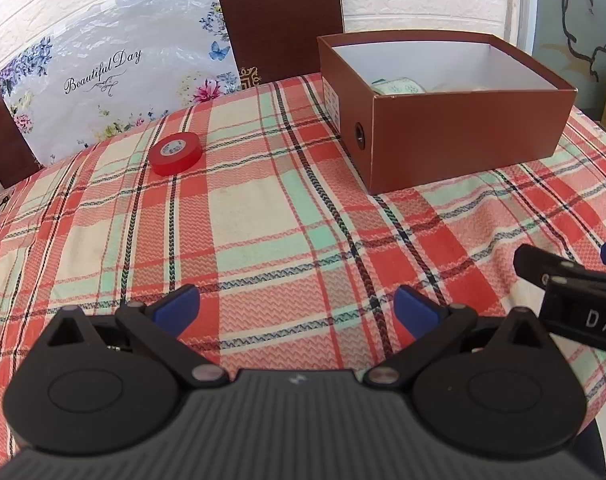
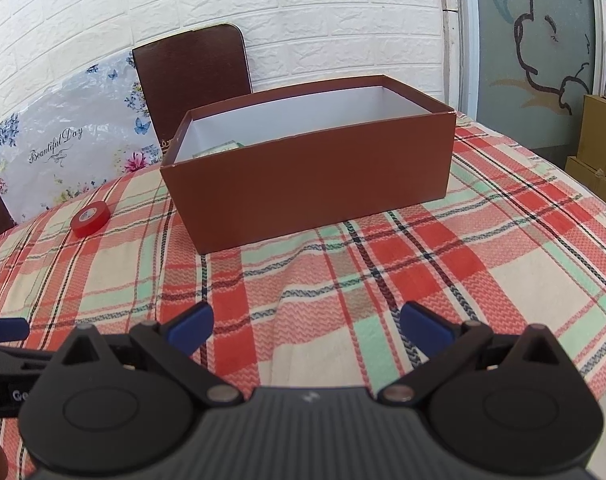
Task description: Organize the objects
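Both tongs, left and right, gaped wide, empty; red tape upper left (box upper right).

Matte black throughout on the left gripper: ribbed dark-grey housing with a small pale logo, flanked by two round discs with raised centre circles. Angled black link arms, pinned with silver rivets, ending in blue fingertips. Triangular cut-outs on the outer links. Same build on the right gripper: black discs, silver rivets, blue pads. White lettering "DA" on its side, seen from the left wrist.
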